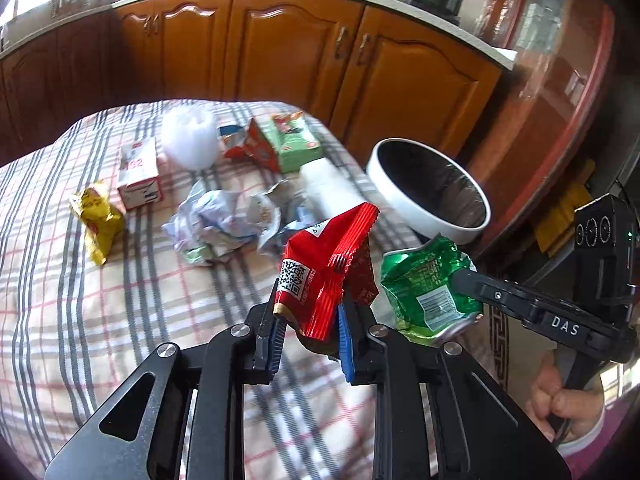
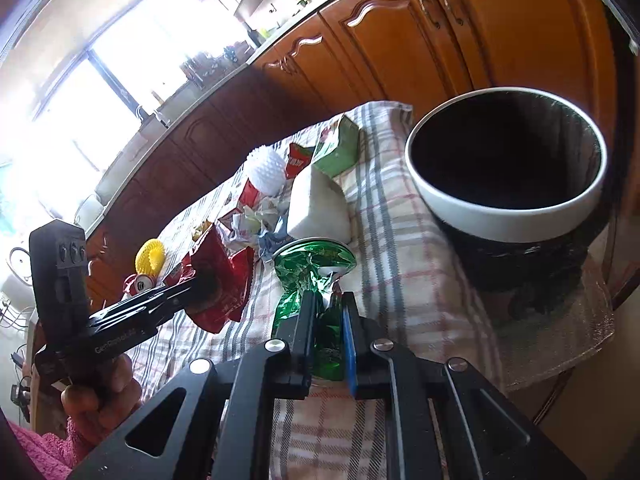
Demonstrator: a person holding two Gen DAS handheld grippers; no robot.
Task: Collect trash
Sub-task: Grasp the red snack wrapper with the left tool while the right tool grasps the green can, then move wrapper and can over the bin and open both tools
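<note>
Now your left tongs (image 1: 310, 312) clamp the red wrapper (image 1: 324, 276) and your right tongs (image 2: 326, 312) pinch the crushed green can (image 2: 316, 276), both near the bin (image 2: 508, 216).

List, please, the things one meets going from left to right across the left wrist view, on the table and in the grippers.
Yellow snack bag → red-and-white carton → crumpled paper → red wrapper in the left gripper → crushed green can in the right gripper.

Blown-out window (image 2: 100, 92) glare; fisheye-warped, dark edges.
</note>
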